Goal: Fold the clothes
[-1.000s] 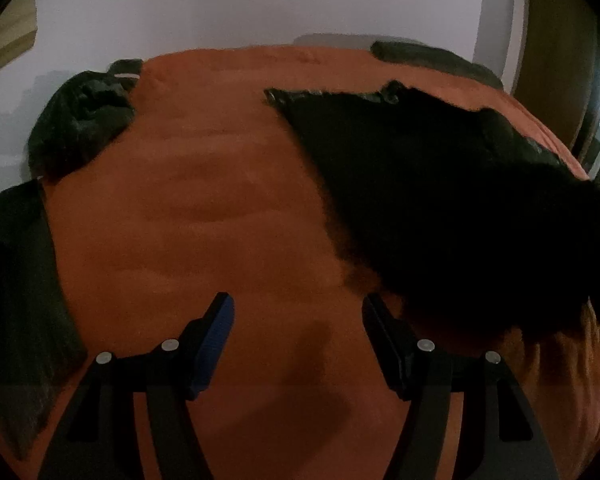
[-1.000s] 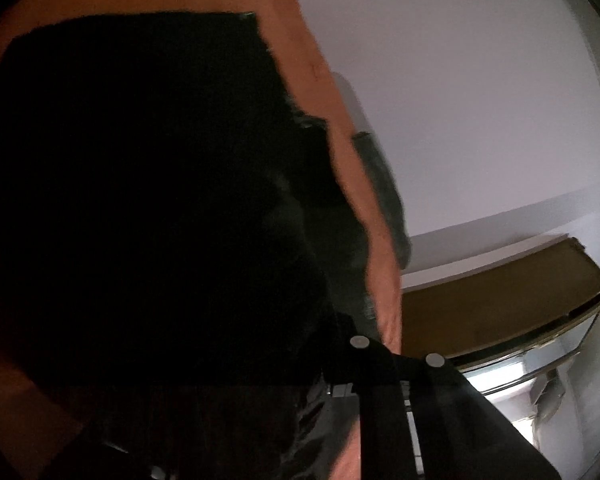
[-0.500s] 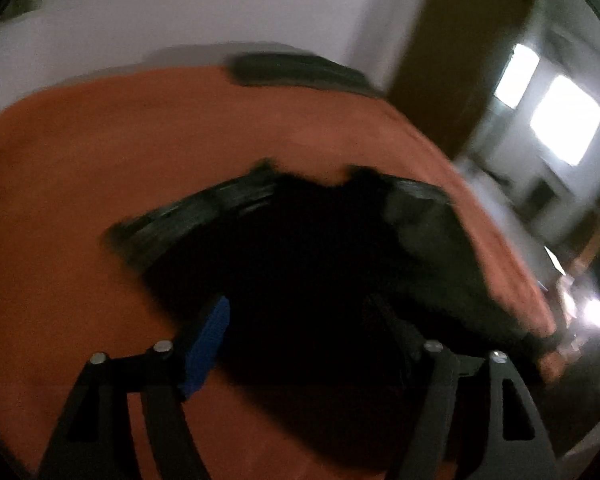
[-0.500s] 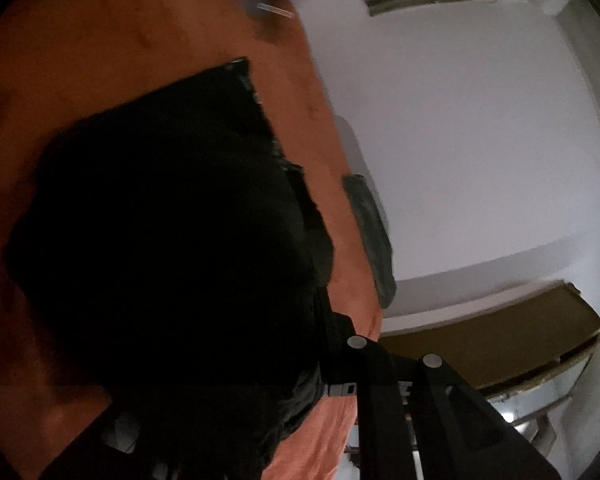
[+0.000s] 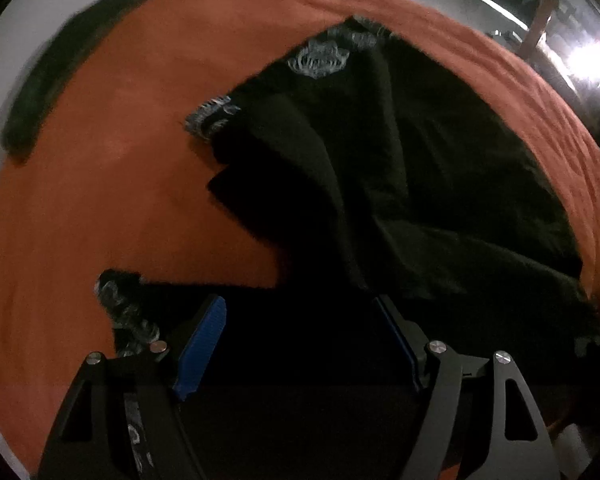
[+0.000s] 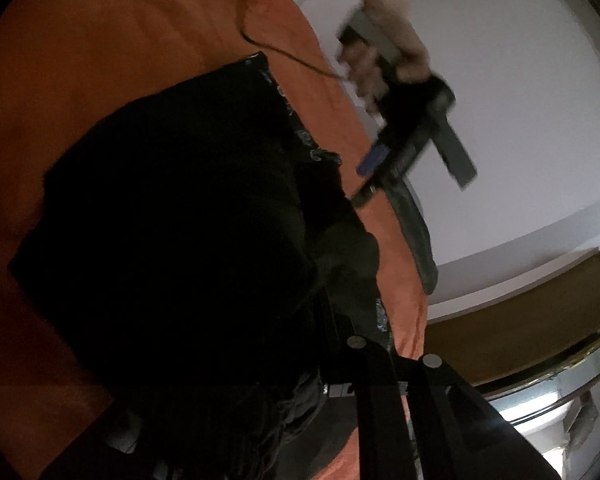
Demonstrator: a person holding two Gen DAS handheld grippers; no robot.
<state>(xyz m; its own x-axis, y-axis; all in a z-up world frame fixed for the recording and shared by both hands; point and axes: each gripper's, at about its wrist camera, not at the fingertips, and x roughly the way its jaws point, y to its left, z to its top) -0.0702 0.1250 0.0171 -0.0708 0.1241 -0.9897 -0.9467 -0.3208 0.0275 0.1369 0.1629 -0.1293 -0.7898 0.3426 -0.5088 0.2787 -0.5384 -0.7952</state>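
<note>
A limp black garment point(image 5: 400, 184) lies rumpled near the orange bed's point(image 5: 120, 160) edge, light and floppy. The right gripper point(image 6: 340, 344) pinches its fabric; the left gripper point(image 5: 300, 344), spread wide, hovers over a patterned hem, the likeliest hold

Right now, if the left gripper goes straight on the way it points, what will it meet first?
Most likely the black garment: the left gripper, jaws open, points at its dark cloth on the orange bedcover. Depth is unclear.

left gripper point(image 5: 300, 344) points straight down, jaws wide apart, nothing clamped. right gripper point(image 6: 328, 344) angled downward, jaws nearly closed on fabric.
</note>
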